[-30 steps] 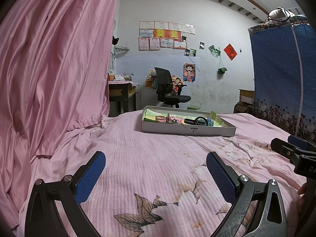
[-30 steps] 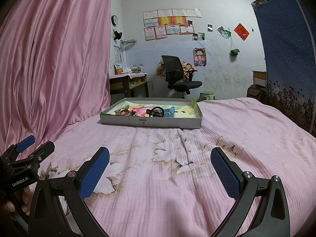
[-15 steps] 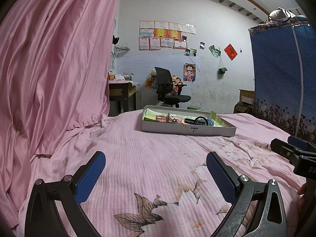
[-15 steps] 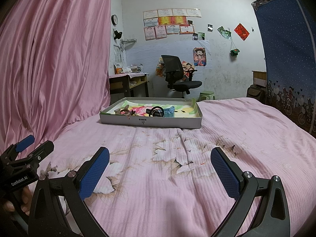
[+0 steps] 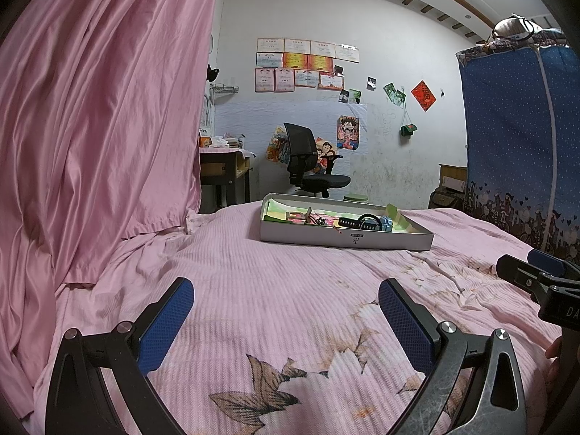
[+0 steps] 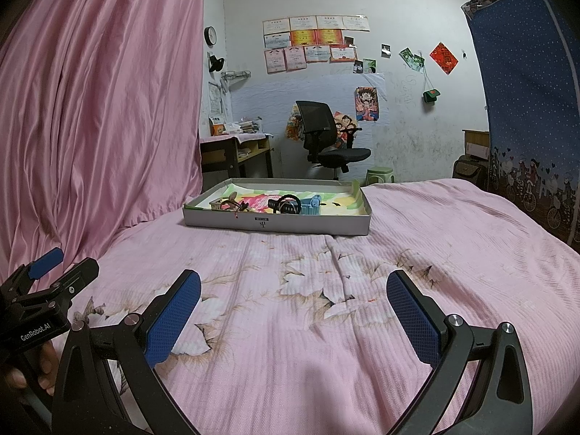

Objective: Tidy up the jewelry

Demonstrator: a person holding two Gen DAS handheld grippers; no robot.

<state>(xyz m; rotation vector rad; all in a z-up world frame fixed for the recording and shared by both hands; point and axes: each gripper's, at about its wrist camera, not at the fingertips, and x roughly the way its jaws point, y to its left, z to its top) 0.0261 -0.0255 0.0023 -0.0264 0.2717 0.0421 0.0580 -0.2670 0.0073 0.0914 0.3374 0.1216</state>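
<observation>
A shallow grey box [image 5: 380, 241] lies on the pink bedspread, far ahead of both grippers; it also shows in the right wrist view [image 6: 308, 223]. Inside it lie a black watch [image 6: 288, 203], a light blue piece [image 6: 312, 207], and a tangle of small jewelry [image 6: 232, 204] at the left. The watch [image 5: 366, 220] and jewelry [image 5: 308, 218] show in the left wrist view too. My left gripper [image 5: 286, 308] is open and empty, low over the bed. My right gripper [image 6: 293, 299] is open and empty, beside it.
A pink curtain [image 5: 90, 127] hangs along the left of the bed. A blue fabric wardrobe [image 5: 525, 145] stands at the right. A desk [image 6: 235, 148], an office chair [image 6: 326, 137] and a green stool [image 6: 378, 174] stand beyond the bed.
</observation>
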